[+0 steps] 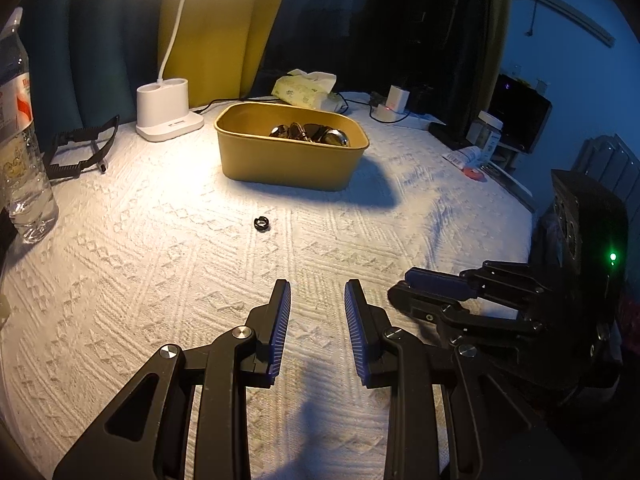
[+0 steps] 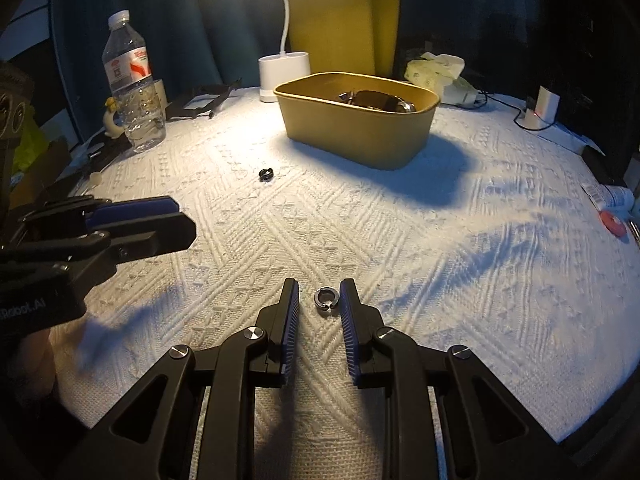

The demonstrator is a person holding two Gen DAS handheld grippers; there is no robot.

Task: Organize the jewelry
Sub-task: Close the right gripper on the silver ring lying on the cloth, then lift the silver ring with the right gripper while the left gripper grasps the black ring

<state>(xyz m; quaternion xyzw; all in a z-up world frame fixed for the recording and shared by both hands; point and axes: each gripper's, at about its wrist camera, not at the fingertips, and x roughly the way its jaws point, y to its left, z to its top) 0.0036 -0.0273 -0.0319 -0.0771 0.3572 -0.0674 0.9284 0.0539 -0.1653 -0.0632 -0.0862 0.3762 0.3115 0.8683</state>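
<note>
Between the blue pads of our right gripper point(image 2: 319, 294) lies a small silver ring point(image 2: 325, 299) with a split in its band, flat on the white textured cloth point(image 2: 440, 264) that covers the worktop. The jaws stand apart, one on each side of the ring with a little room to spare, and nothing is gripped yet; we judge they are set this way so that closing them would catch the ring across its width. Our left gripper point(image 1: 317, 286) hangs over bare cloth with its jaws parted and empty, apparently kept out of the right one's way. A second, darker ring point(image 1: 262, 223) sits alone further ahead, well apart from both grippers, between us and the yellow bin point(image 1: 256, 148). Dark, glossy pieces already rest inside that bin, so we take it as the place where the jewelry is gathered. A lamp base point(image 1: 168, 110) stands just behind and beside the bin, lighting it.
</note>
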